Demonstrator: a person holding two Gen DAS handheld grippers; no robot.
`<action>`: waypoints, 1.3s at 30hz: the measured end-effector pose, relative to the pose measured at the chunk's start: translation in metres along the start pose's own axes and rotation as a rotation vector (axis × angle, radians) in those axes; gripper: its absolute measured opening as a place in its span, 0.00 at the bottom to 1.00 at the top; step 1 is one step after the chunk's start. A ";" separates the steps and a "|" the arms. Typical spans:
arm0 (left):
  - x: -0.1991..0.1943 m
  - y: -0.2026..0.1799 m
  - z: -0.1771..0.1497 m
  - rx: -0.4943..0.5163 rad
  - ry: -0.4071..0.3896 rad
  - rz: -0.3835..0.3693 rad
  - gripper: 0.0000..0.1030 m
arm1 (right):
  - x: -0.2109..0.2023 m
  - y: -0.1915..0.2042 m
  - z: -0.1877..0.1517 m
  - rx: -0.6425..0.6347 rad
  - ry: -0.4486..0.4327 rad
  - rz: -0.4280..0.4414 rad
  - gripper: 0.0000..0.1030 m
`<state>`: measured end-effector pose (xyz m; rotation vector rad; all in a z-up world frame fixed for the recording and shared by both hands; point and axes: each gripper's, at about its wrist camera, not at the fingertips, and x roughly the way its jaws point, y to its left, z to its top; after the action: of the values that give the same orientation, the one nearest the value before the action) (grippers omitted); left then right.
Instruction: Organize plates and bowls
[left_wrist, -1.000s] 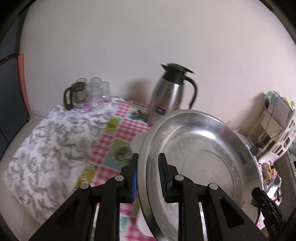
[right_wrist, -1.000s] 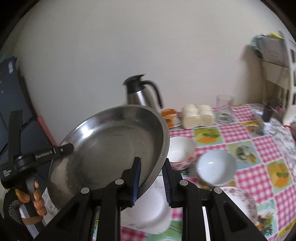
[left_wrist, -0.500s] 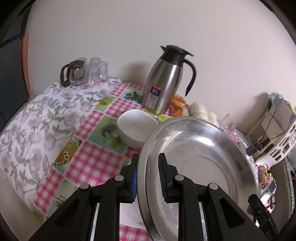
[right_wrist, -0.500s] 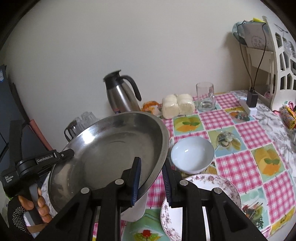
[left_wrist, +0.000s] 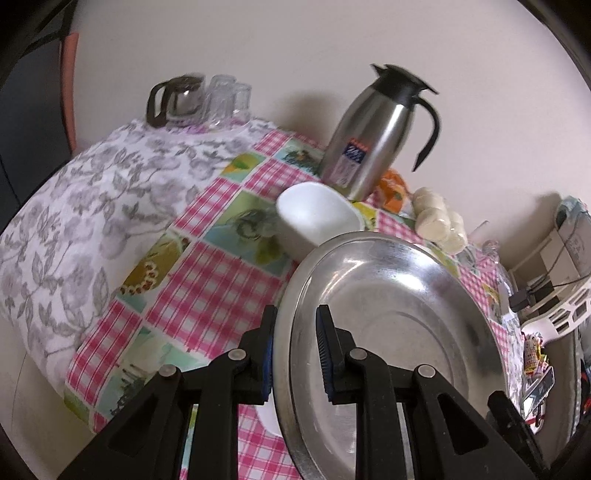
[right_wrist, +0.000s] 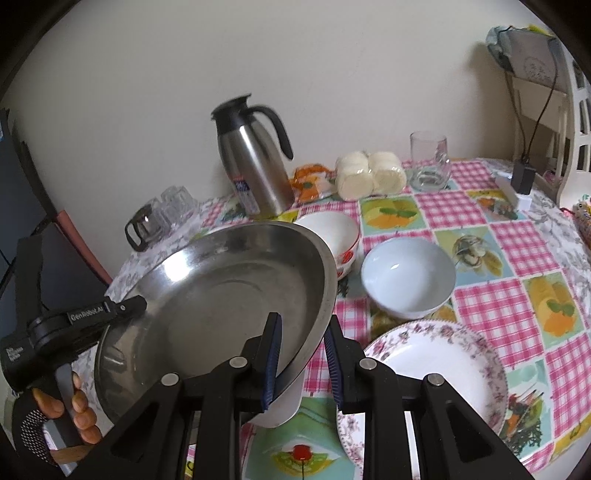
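A large steel plate (left_wrist: 399, 332) (right_wrist: 229, 302) is held in the air between both grippers. My left gripper (left_wrist: 295, 354) is shut on its left rim. My right gripper (right_wrist: 303, 354) is shut on its right rim. Under the plate a white bowl (right_wrist: 280, 406) shows partly. On the checked tablecloth stand a white bowl with a red pattern (right_wrist: 334, 236) (left_wrist: 314, 218), a plain white bowl (right_wrist: 408, 277) and a flowered plate (right_wrist: 439, 373).
A steel thermos jug (left_wrist: 376, 129) (right_wrist: 255, 162) stands at the back by the wall. Beside it are wrapped white rolls (right_wrist: 369, 173) and a glass (right_wrist: 430, 160). A glass pot and cups (left_wrist: 199, 99) stand at the far left. A white rack (right_wrist: 554, 110) is at right.
Both grippers have carried the steel plate downward and tilted it flatter toward the table. More of the tablecloth, bowls and flowered plate have come into view.
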<state>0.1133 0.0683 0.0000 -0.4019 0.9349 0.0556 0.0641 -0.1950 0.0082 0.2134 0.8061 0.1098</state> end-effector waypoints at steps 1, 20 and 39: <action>0.002 0.003 -0.001 -0.005 0.009 0.006 0.20 | 0.005 0.002 -0.002 -0.004 0.017 -0.001 0.25; 0.043 0.028 -0.010 -0.069 0.151 0.102 0.21 | 0.066 0.004 -0.028 0.010 0.231 -0.027 0.26; 0.073 0.027 -0.021 -0.054 0.243 0.161 0.28 | 0.091 0.001 -0.035 -0.003 0.314 -0.101 0.26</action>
<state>0.1351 0.0765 -0.0767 -0.3884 1.2065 0.1828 0.1012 -0.1732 -0.0789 0.1536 1.1275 0.0496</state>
